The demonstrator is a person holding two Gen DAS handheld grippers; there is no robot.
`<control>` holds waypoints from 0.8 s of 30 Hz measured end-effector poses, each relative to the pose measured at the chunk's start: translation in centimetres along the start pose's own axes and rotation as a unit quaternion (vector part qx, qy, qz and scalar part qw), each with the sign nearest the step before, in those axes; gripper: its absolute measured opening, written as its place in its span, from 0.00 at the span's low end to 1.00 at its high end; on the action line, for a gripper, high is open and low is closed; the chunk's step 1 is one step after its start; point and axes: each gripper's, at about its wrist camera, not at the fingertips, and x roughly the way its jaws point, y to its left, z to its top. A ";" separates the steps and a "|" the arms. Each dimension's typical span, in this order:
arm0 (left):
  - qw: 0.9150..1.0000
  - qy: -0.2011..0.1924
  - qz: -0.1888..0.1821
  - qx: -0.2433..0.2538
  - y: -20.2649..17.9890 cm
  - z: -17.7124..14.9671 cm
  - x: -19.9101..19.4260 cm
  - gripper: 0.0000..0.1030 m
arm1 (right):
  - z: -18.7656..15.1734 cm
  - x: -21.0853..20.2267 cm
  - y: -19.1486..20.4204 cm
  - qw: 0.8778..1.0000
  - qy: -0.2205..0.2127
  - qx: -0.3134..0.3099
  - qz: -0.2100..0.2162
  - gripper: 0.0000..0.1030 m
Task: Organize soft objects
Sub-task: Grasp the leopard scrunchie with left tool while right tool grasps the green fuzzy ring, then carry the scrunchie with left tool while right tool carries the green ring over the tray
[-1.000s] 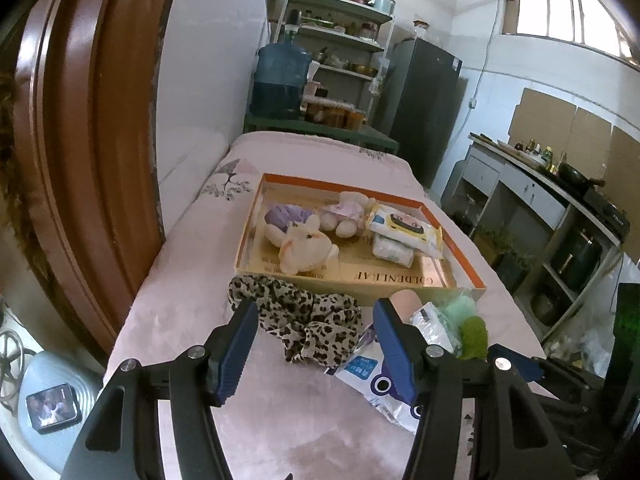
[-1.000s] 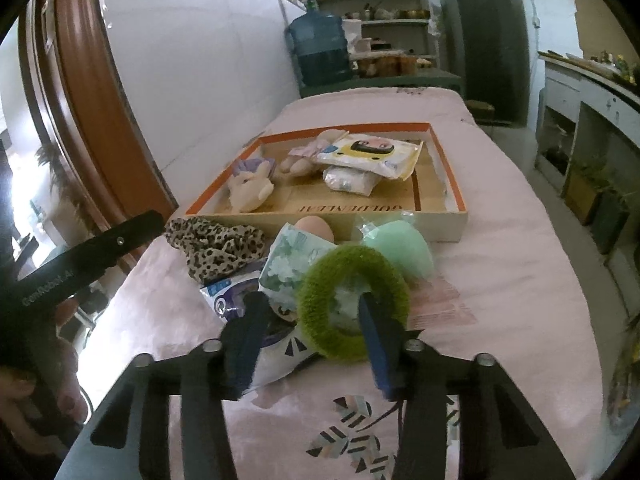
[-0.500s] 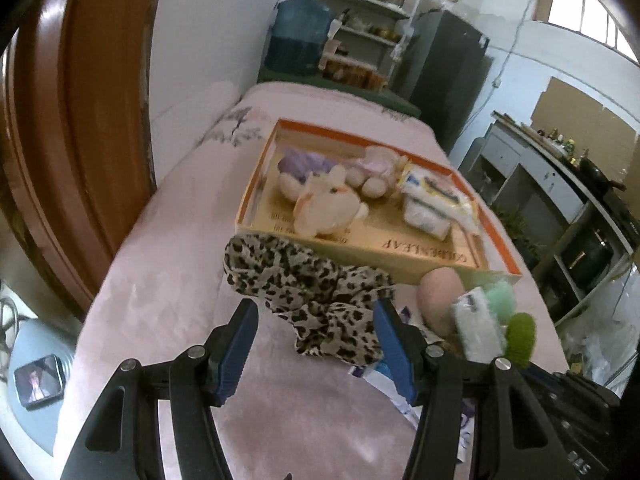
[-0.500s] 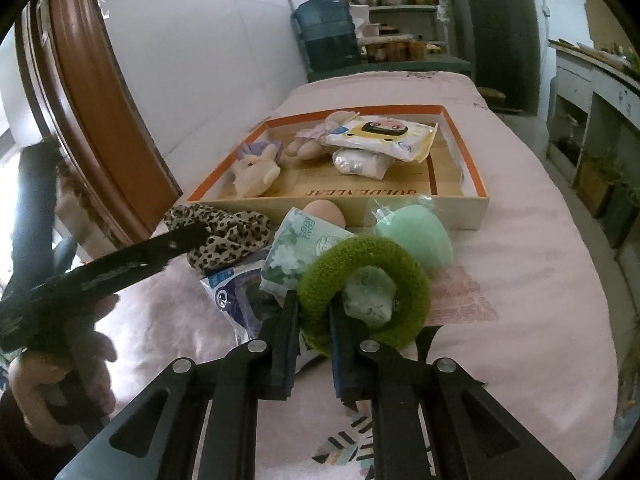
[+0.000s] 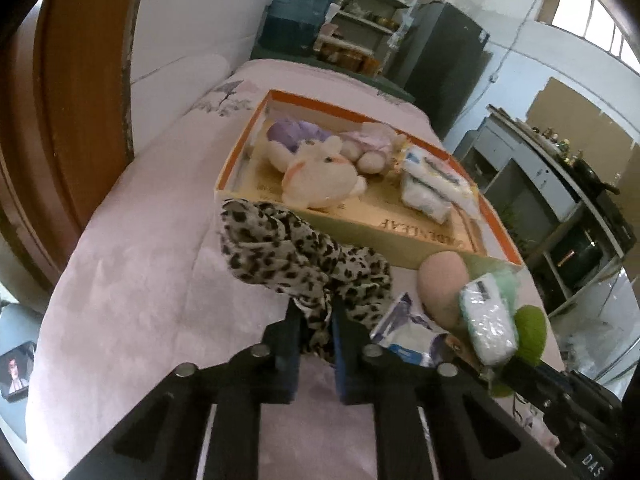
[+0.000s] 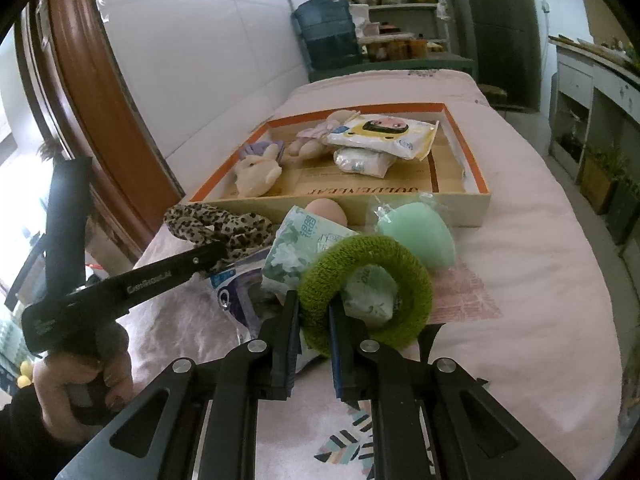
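Observation:
My left gripper (image 5: pixel 316 320) is shut on the near end of a leopard-print cloth (image 5: pixel 288 248) lying on the pink bedcover in front of the orange-rimmed box (image 5: pixel 240 148). My right gripper (image 6: pixel 314 314) is shut on the near rim of a green fuzzy ring (image 6: pixel 368 280), which also shows in the left wrist view (image 5: pixel 530 328). The box (image 6: pixel 476 168) holds plush toys (image 5: pixel 320 172) and wipe packs (image 6: pixel 380 136). The leopard cloth also shows in the right wrist view (image 6: pixel 216 220), with the left gripper's finger on it.
A tissue pack (image 6: pixel 304 248), a pink egg-shaped sponge (image 5: pixel 442 276), a mint sponge (image 6: pixel 416 232) and a blue-printed bag (image 6: pixel 236 296) lie between the grippers. A brown headboard (image 5: pixel 80 120) and white wall run along the left. Cabinets (image 5: pixel 560 200) stand past the bed's right edge.
My left gripper moved forward and closed on the leopard cloth. My right gripper closed on the green ring's rim.

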 end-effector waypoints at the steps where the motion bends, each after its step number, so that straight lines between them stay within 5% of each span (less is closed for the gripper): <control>1: 1.000 -0.007 -0.001 0.006 -0.2 0.0 -0.4 0.11 | 0.0 -0.1 0.0 1.000 -0.002 0.000 0.000 0.13; 24: 0.994 -0.099 -0.032 0.043 -2.8 4.2 -6.6 0.11 | 4.1 -4.5 1.4 0.996 -0.071 -0.051 -0.008 0.13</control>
